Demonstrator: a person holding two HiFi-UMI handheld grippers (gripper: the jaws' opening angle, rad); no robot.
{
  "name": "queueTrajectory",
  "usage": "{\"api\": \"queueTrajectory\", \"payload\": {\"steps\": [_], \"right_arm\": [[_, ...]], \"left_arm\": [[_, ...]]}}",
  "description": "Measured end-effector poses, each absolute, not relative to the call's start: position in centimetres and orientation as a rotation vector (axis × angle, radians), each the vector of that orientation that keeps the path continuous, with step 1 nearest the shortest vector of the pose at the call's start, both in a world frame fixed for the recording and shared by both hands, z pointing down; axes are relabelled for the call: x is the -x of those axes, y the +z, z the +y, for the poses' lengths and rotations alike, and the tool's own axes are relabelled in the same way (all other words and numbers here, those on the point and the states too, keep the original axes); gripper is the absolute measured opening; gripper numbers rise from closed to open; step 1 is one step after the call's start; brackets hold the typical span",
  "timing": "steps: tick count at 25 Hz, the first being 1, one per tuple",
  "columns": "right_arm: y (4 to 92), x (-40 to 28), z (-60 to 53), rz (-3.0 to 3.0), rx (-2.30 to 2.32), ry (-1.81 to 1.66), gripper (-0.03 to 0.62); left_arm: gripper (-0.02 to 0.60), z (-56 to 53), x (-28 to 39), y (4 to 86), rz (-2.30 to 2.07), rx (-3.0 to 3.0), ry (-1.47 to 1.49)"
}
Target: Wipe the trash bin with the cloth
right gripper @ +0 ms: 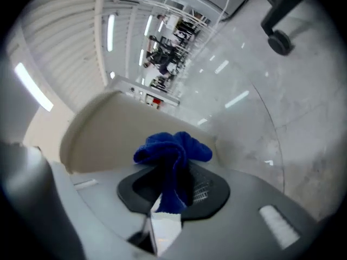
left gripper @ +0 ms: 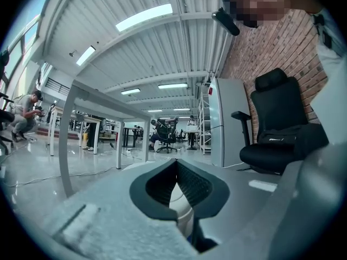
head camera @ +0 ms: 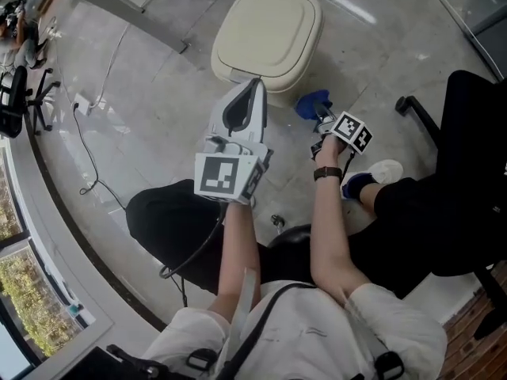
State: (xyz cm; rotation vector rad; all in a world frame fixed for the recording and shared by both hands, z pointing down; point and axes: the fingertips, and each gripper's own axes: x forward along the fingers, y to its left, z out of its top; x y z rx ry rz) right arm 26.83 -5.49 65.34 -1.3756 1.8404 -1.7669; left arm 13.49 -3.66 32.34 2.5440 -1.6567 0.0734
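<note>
1. Person is seated. Both forearms reach forward, and there is a black watch [head camera: 327, 172] on the right wrist.
2. White shoe [head camera: 386, 170] sits on the floor [head camera: 158, 93], just right of the right forearm.
3. Left gripper [head camera: 257, 85]: fingers clenched, tips meeting, nothing between them. In the head view the tips overlap the near edge of the trash bin [head camera: 268, 30]. The left gripper view shows the bin's cream surface through the gap below the tips.
4. Right gripper [head camera: 322, 119]: fingers grasping the blue cloth [right gripper: 173, 150], which is bunched and sticks out past the tips.
5. Cloth is low at the bin's right side, under the lid rim. Cannot tell whether it touches the bin wall.
6. Bin: cream, lid down, upright on the grey polished floor, straight ahead of the person.
7. Black office chair [head camera: 475, 133] is to the right, well apart from the bin.
8. Cable [head camera: 85, 153] runs across the floor on the left.
</note>
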Motion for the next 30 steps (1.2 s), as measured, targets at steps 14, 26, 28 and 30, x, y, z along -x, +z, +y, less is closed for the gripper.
{"api": "queueTrajectory", "payload": {"steps": [14,26,28,30], "right_arm": [[43.3,-27.0,-11.0,2.091,0.616,-1.426,0.074],[78.0,-24.5,-10.5,1.871,1.402,-2.223,0.073],[79.6,-24.5,-10.6,1.899,1.493,-2.264,0.072],[80.6,-24.3,-11.0,1.895,1.514,-2.287,0.072]], "left_arm": [[0.002,-6.2,-17.5,28.6,-1.492,-2.702,0.087],[0.002,-7.7,-17.8,33.9,-1.431,-2.642,0.202],[0.002,-7.7,-17.8,34.5,-1.417,-2.638,0.233],[0.002,-7.7,-17.8,34.5,-1.408,-2.642,0.239]]}}
